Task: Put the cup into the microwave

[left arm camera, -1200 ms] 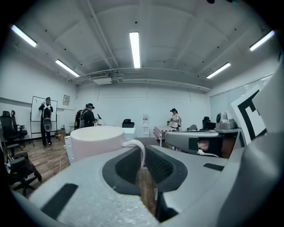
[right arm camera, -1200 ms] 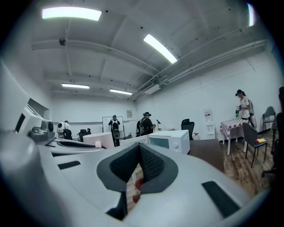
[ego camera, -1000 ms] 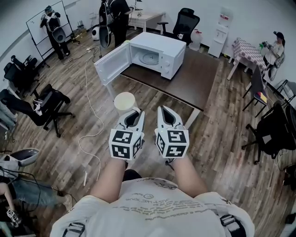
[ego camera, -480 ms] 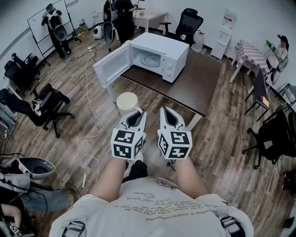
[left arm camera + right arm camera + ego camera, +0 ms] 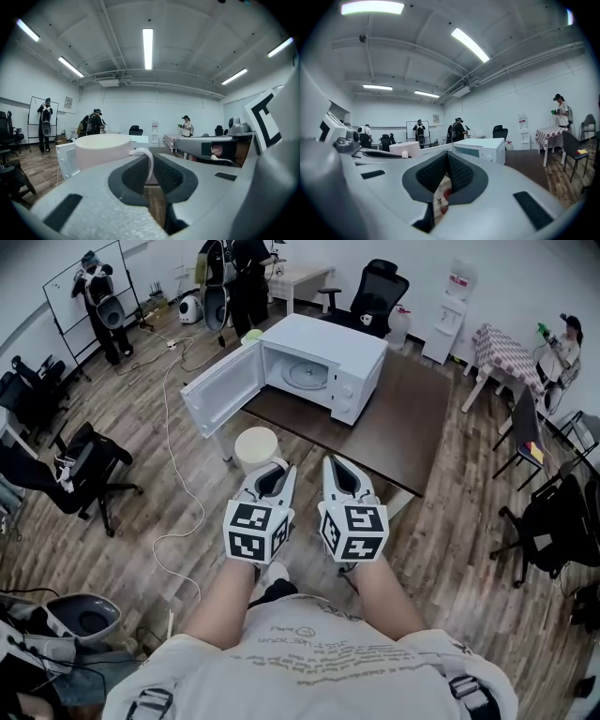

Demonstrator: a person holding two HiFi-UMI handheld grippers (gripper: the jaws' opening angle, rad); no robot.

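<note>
A cream cup [image 5: 255,445] hangs in the air at the tips of my left gripper [image 5: 272,469], which is shut on the cup's handle [image 5: 149,161]; the cup's body [image 5: 102,150] sits left of the jaws. My right gripper [image 5: 337,470] is held beside it, shut and holding nothing. The white microwave [image 5: 333,367] stands ahead on a dark brown table [image 5: 403,418], its door [image 5: 214,397] swung wide open to the left and its turntable visible inside. In the right gripper view the microwave [image 5: 480,150] lies ahead and the cup [image 5: 405,149] shows at the left.
Black office chairs [image 5: 80,470] stand at the left, and a white cable [image 5: 178,493] runs over the wooden floor. People stand at the back near a whiteboard [image 5: 80,282]. A checked table [image 5: 502,343] and more chairs are at the right.
The microwave and table have drawn nearer and shifted slightly right in the head view as the person walks forward. Both grippers keep the same pose with the cup still held.
</note>
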